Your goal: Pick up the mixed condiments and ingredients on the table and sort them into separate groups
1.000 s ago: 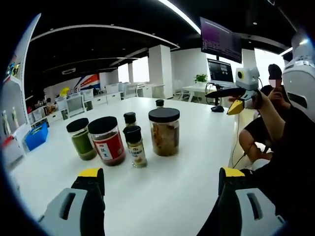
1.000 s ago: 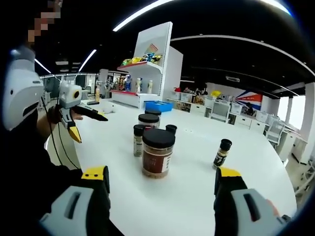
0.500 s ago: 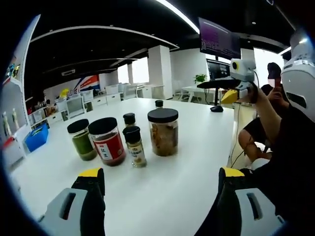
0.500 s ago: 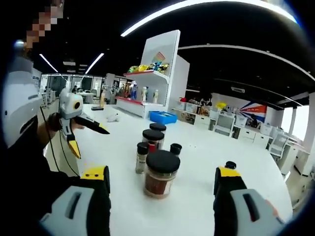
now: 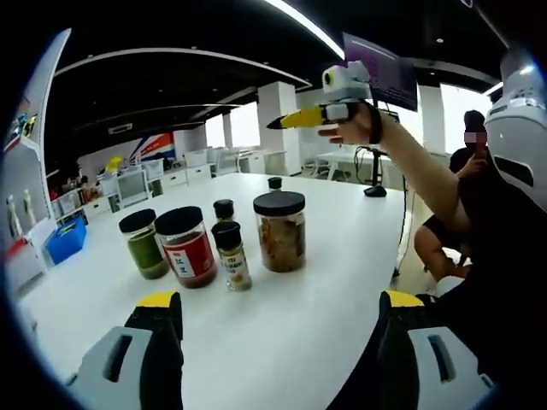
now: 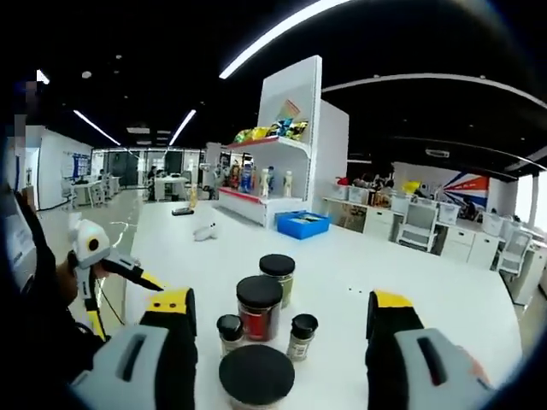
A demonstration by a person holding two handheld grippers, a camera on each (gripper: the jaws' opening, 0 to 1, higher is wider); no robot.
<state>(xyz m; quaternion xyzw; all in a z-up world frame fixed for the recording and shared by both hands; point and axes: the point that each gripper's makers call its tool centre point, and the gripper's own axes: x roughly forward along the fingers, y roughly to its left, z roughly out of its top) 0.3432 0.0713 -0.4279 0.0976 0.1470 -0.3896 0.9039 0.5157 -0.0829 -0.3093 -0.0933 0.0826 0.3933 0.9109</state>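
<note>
On the white table [image 5: 299,325] stands a cluster of black-lidded containers: a green jar [image 5: 141,244], a red jar [image 5: 187,248], a brown jar [image 5: 280,232], a small spice bottle [image 5: 230,258], another small bottle [image 5: 224,209] behind it and a far bottle [image 5: 274,182]. My left gripper [image 5: 278,312] is open, short of the cluster. My right gripper [image 5: 299,118] is held high above the table. It [image 6: 280,301] is open above the brown jar's lid [image 6: 256,376], the red jar [image 6: 259,306], the green jar [image 6: 278,275] and two small bottles [image 6: 229,331] [image 6: 301,335]. The left gripper [image 6: 120,301] shows at the left, open.
A white shelf unit [image 6: 282,145] and a blue bin [image 6: 303,224] stand beyond the table's far side. A person [image 5: 466,171] sits by the right table edge near a monitor [image 5: 380,73]. A small white object [image 6: 205,231] lies far off on the table.
The right gripper has risen and swung in over the jars, which now sit low in its view. The left gripper and the jars have stayed put.
</note>
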